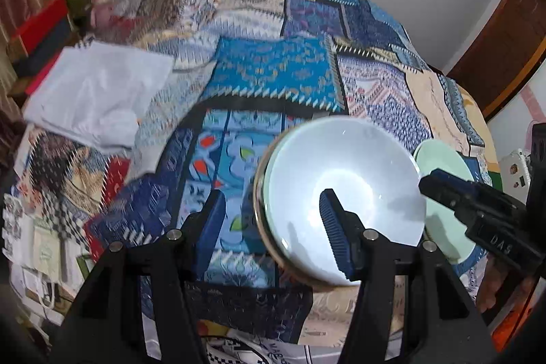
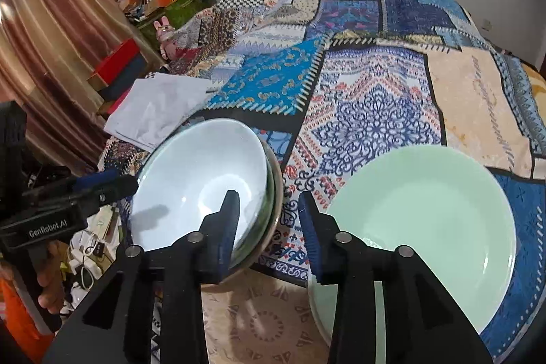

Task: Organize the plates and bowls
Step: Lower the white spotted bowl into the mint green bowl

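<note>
Left gripper (image 1: 273, 227) jaws half open, astride the near-left rim of the white bowl (image 1: 344, 197), not pinching. Right gripper (image 2: 269, 227) narrow, empty, between bowl stack and green plate (image 2: 423, 227). Lift both clear before regrasping, don't clip rims

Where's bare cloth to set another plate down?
Free: the patchwork cloth beyond the green plate and white bowl, out to the far edge. Crowded: far left, white folded cloth. The strip between bowl and plate is narrow.
</note>
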### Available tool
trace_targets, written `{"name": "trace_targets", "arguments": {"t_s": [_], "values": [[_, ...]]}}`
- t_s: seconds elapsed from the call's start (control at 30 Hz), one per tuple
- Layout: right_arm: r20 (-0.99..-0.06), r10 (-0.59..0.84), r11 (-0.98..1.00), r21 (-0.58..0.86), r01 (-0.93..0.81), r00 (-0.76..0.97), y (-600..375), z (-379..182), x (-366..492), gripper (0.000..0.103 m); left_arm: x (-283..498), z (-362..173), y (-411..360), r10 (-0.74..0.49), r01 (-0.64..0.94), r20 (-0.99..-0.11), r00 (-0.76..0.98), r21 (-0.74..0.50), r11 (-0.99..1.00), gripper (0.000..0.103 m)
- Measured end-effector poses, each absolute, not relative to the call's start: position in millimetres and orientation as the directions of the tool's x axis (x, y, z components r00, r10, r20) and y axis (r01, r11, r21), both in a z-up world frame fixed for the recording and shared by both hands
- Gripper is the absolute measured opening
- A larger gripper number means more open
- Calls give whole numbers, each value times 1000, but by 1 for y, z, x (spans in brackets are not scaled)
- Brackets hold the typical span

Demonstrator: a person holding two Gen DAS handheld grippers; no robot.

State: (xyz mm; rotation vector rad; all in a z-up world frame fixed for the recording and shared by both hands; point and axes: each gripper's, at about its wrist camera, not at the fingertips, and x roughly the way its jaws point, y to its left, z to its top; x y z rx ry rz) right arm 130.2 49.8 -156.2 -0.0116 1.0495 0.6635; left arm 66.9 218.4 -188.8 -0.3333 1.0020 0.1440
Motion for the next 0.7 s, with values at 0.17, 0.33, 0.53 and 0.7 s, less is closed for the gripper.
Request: {"name": "trace_targets", "arguments": {"t_s": [0.17,0.33,0.53,0.7], "values": [[-811,504,802,310,-510,299,54,-165,131,33,66,-208,219,-80,-262,-857,509,-243,934,57],[-821,508,791,325,-519,260,63,-174,131,33,69,-224,218,-117,-255,-865,487,-269,929,57],[-835,499,786,324,-526,231,72,-184,132,34,72,-236,218,-177,-241,-861,476,-321,916,43],[-853,496,776,352,-523,163,79,-198,137,33,77,-241,216,-206,-226,-859,469,-342,912,36]]}}
